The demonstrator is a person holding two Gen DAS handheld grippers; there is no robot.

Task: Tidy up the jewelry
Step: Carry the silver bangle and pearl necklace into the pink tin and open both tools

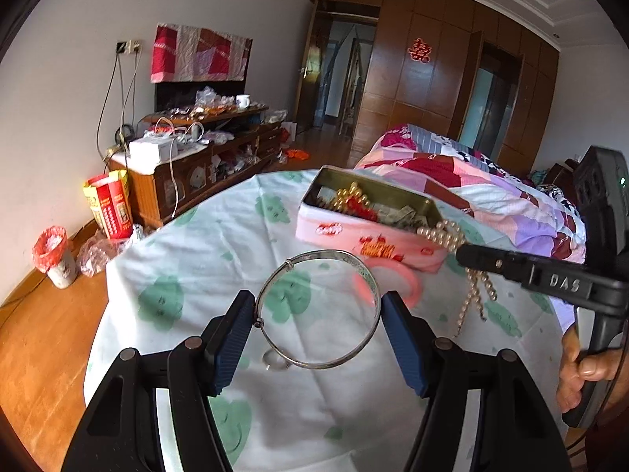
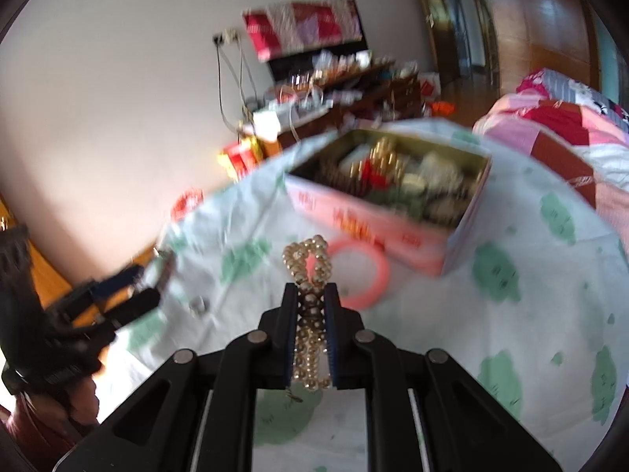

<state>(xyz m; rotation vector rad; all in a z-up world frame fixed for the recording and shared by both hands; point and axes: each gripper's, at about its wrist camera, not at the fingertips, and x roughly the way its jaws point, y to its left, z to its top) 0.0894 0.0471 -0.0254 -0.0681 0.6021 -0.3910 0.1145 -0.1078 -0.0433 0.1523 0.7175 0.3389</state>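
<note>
Light: daylight is brightening the room, warm on the floor.
Left view: staying sharp.
Right view: smearing with motion blur.
Edges: fisheye is bending walls, corners vignetting black.

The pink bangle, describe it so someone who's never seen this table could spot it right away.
On the table's clover-print cloth stands an open pink tin of jewelry. The pink bangle lies flat on the cloth just in front of the tin. It is the only plain pink ring, unlike the silver bangle and the pearl strand.
</note>
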